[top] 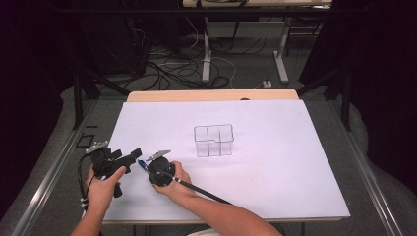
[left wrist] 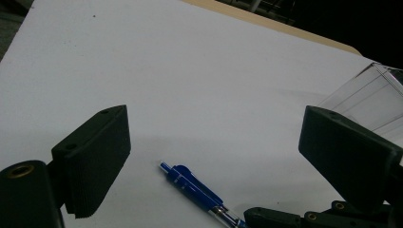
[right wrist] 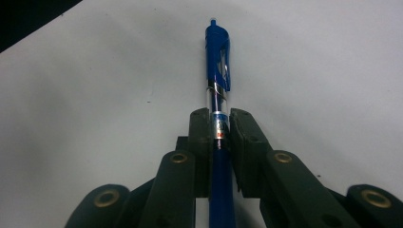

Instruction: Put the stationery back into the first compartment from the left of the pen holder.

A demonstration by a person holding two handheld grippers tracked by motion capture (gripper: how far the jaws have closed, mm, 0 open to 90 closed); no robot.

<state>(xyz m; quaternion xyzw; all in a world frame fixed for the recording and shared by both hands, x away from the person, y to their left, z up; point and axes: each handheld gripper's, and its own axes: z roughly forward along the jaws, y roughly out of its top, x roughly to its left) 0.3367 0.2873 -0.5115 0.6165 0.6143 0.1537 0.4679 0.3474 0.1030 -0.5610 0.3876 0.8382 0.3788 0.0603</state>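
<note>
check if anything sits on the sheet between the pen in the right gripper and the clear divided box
Nothing visible does. The right gripper is shut on the blue pen near the white sheet's front left. In the high view, only bare sheet lies between it and the clear divided box. The left gripper, jaws open, is on the pen's other side.

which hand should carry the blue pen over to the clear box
Right. The right tongs are already shut on the blue pen, while the left tongs stand open and empty. The clear box sits ahead on the table.

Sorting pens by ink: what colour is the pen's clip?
Blue, on the pen; clearest in the right gripper view.
</note>
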